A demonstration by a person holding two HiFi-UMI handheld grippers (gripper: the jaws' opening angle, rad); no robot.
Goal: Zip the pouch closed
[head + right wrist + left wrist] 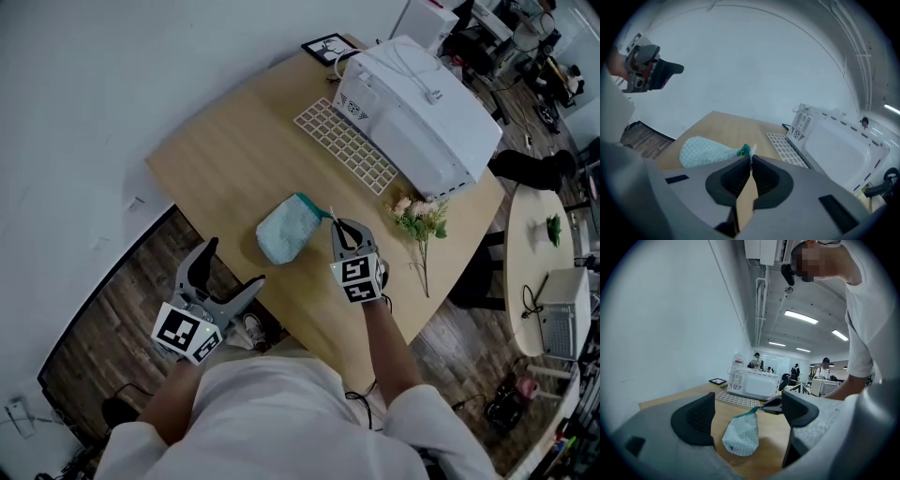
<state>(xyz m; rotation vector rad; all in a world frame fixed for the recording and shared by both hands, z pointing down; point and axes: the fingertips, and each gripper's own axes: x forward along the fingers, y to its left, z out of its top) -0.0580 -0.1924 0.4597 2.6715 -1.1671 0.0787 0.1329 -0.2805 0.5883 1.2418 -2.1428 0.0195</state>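
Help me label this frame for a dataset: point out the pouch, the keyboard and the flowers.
pouch (284,234): head view, middle of its checked fabric body.
keyboard (345,145): head view, centre of its key field.
flowers (419,216): head view, on the pale blossoms.

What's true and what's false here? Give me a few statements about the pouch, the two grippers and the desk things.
The right gripper is shut on the pouch's zip pull. True.
The left gripper clamps the pouch. False: its jaws stand open, clear of it.
A white microwave stands behind the keyboard. True.
The flowers lie on the keyboard. False: they lie on the bare table, beside the microwave.
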